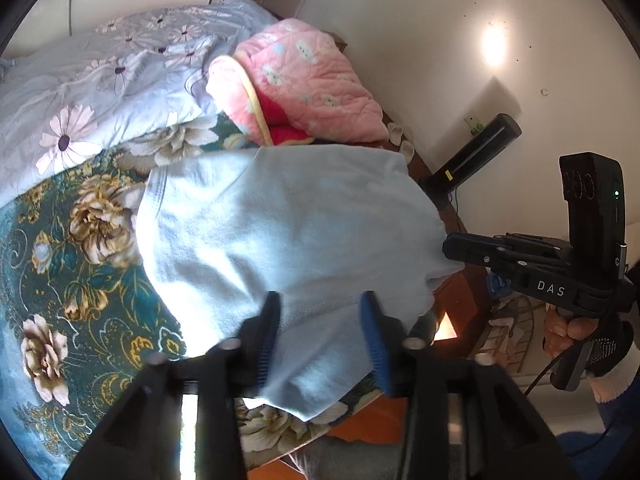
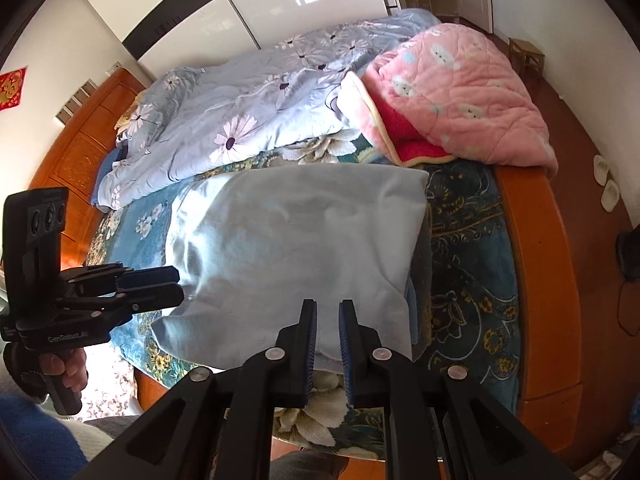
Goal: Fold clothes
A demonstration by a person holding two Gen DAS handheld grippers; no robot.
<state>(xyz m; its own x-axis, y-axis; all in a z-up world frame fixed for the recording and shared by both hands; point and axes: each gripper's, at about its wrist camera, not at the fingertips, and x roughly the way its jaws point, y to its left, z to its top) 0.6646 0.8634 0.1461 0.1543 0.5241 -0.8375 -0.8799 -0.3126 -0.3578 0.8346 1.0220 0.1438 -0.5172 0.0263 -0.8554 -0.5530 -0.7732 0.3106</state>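
Observation:
A pale blue garment (image 1: 288,232) lies folded over on the teal floral bedspread (image 1: 72,264); it also shows in the right wrist view (image 2: 296,240). My left gripper (image 1: 320,308) has its jaws spread wide around the garment's near hem, with cloth lying between them. In the right wrist view the left gripper (image 2: 178,286) touches the garment's left edge. My right gripper (image 2: 328,316) has its jaws close together on the garment's near edge. In the left wrist view the right gripper (image 1: 450,246) pinches the garment's right corner.
A lilac floral duvet (image 2: 248,112) and a pink quilted blanket (image 2: 460,100) are heaped at the far side of the bed. The wooden bed frame (image 2: 532,264) runs along the right. White slippers (image 2: 604,184) lie on the floor. A black device (image 1: 472,156) stands by the wall.

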